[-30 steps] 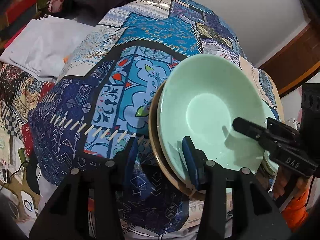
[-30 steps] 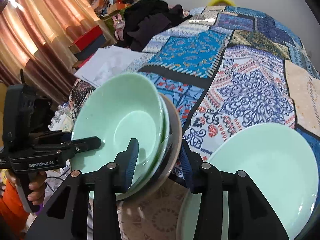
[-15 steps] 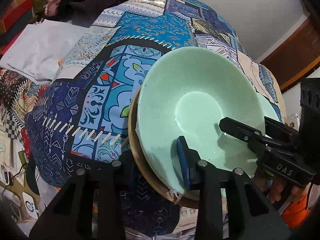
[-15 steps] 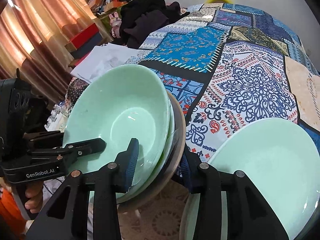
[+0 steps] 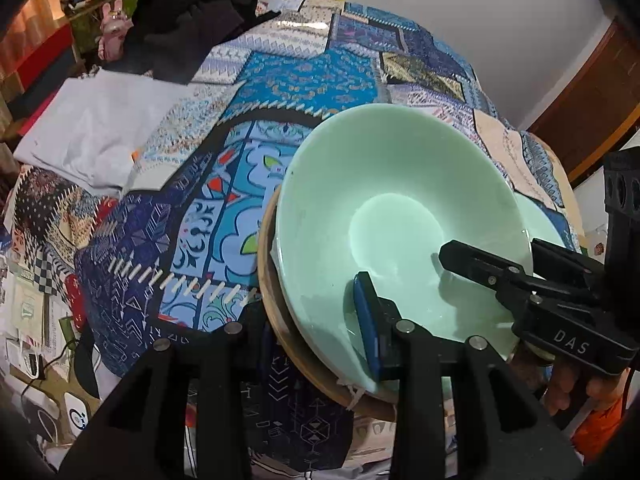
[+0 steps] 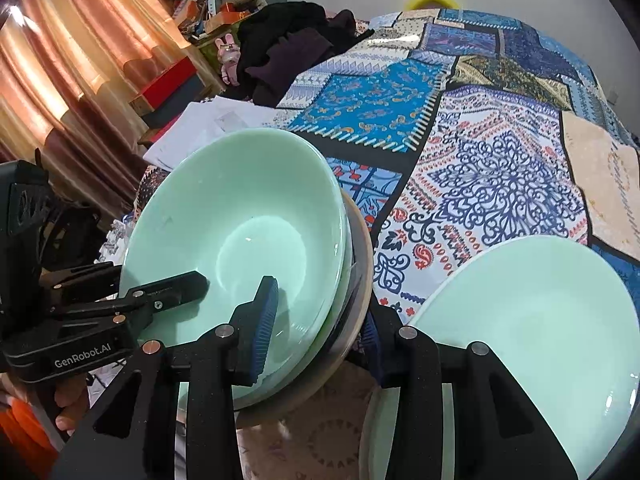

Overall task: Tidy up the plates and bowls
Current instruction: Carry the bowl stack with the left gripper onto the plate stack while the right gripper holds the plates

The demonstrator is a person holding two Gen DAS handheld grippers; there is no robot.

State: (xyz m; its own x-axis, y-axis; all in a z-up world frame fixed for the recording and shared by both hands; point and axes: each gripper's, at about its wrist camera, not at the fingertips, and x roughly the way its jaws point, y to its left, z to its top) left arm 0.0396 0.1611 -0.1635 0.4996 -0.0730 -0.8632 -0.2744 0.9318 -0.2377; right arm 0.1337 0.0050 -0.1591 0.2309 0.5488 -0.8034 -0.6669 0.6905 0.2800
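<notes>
Blue ribbed pads on both tools press on one stack of dishes. The left gripper (image 5: 316,324) has its jaws clamped across the near rim of the stack: its right pad lies inside the top green bowl (image 5: 396,216), while its left finger is hidden behind the brown plate (image 5: 276,312) that backs the stack. Those jaws have just been closing, with the rim between them. The right gripper (image 6: 320,328) grips the same stack from the opposite side, one pad inside the green bowl (image 6: 240,232), the other behind the brown plate (image 6: 360,280) (a second green rim shows sandwiched between the two). The stack is tilted, held up off the patchwork bedspread (image 6: 500,168). Beside the right gripper, a pale green plate (image 6: 532,328) lies near the bed's front edge. Farther off, a white folded cloth (image 5: 100,132) and dark clothing (image 6: 288,48) sit on the bed's far side, with orange curtains (image 6: 72,60) beyond.
</notes>
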